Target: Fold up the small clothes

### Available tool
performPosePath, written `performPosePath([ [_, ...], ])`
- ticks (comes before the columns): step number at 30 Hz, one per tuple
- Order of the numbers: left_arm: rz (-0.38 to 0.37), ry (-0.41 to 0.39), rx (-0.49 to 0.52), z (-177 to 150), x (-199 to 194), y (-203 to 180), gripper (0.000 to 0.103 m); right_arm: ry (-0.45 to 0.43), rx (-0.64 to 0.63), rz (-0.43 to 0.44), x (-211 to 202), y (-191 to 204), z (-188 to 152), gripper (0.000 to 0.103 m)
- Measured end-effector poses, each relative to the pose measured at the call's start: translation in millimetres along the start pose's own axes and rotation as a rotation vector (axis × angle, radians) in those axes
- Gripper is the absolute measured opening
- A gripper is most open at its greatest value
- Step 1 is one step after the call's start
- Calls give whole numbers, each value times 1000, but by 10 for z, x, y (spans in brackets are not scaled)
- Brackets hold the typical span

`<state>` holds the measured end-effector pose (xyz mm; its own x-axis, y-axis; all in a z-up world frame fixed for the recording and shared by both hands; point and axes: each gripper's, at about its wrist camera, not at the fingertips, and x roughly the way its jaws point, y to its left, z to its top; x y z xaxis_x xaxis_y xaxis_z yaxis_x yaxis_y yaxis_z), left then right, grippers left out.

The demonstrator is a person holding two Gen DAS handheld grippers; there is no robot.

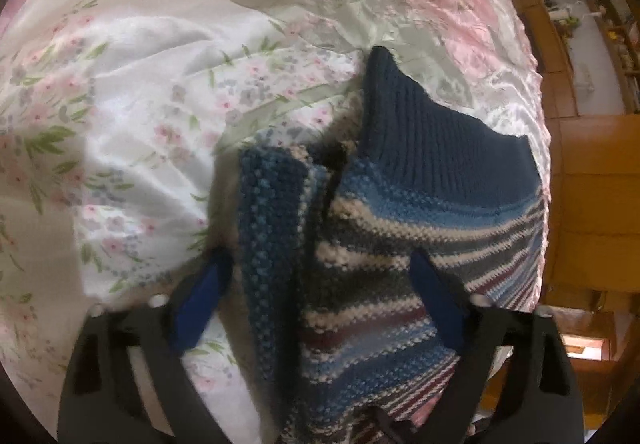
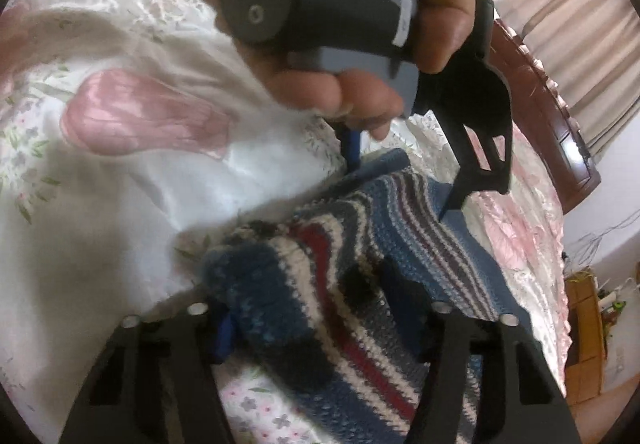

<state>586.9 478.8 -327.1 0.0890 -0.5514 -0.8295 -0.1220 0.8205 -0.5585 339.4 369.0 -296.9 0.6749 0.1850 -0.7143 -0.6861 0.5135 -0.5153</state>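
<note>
Two grippers straddle the striped knit sweater [image 1: 384, 244] on the floral bedspread [image 1: 132, 116]: left gripper [image 1: 320, 304] and right gripper [image 2: 320, 320] both spread; pinch matching edges evenly before folding.

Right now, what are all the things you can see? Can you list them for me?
knitted sweater: one, striped blue, white, grey and dark red with a navy ribbed band, bunched on the bed
bedspread: one, white with pink flowers and green leaves, under the sweater
wooden headboard: one, brown, far edge of the bed
curtain: one, beige, behind the headboard
left gripper: one, black with blue pads, jaws apart around the sweater
right gripper: one, black, jaws apart around the sweater
hand: one, holding the left gripper's grey handle
</note>
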Motion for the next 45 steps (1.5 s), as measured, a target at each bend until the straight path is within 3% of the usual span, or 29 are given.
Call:
performPosePath([
  [2,-6,6,-17,19,-30,45,36,0,24,13,-9,1,6,45],
  [8,20,10,7,19,-89,-78,22,-25,56,23,-71,-38,-1,32],
  [14,69,-14,24,30,-195,-250,20,-56,106,30,-233,-156,7,20],
  [20,103,-27,49,41,-343,-455,20,-84,148,28,-371,-346,12,15],
  [45,240,-120,179,-41,-787,-1607,20,-171,303,0,-963,-1154,-114,12],
])
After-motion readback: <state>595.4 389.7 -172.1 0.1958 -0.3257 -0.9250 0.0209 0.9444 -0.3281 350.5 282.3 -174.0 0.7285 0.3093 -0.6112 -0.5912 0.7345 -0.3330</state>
